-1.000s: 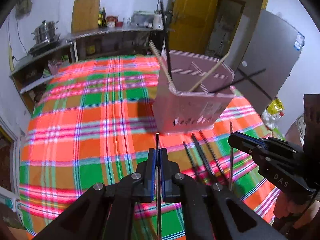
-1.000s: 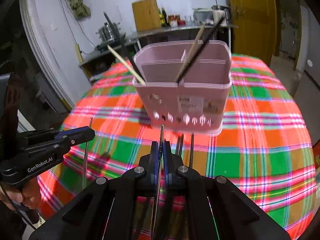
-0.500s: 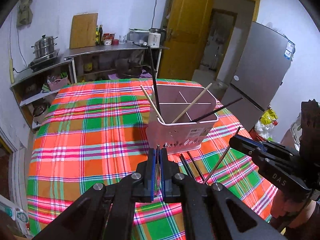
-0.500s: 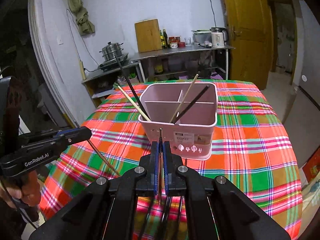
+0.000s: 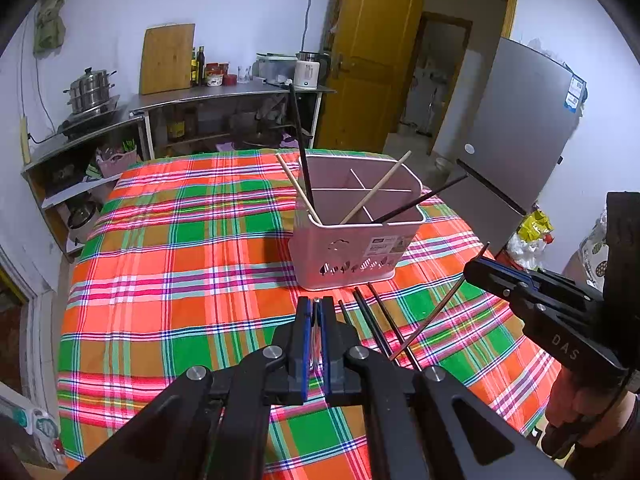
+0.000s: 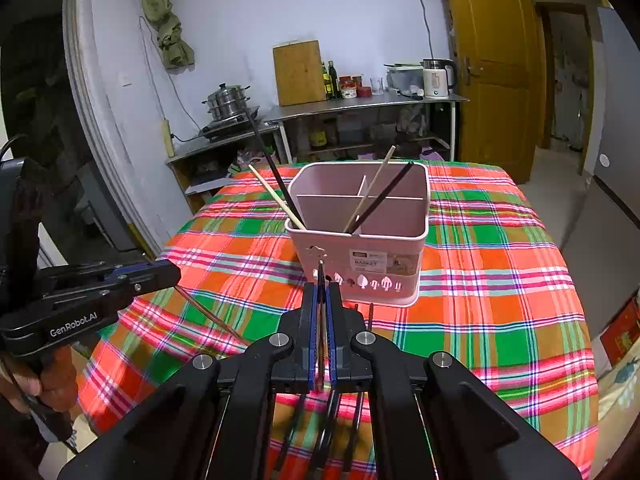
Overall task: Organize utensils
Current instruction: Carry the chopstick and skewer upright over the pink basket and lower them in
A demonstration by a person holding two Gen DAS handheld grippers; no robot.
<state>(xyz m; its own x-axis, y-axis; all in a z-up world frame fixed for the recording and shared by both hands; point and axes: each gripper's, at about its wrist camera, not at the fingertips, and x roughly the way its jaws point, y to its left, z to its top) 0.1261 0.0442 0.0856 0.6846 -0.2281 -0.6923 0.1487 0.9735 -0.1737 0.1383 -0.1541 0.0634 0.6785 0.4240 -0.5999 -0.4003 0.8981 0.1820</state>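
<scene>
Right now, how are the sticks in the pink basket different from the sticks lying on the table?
The sticks in the basket lean up out of its top; the table sticks lie flat on the cloth, in front of the basket.

The basket sticks are mixed: two light wooden ones and two black ones. The table sticks all look dark.

The basket sticks spread apart in different sections; the table sticks lie close together.

Both kinds are long, thin chopsticks.

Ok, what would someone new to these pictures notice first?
Probably the bright plaid tablecloth covering the table, with a pink basket standing on it, chopsticks leaning out of its compartments. Next, the two grippers near it: the left gripper and right gripper are each shut on a thin chopstick, with loose dark chopsticks lying in front of the basket.
</scene>
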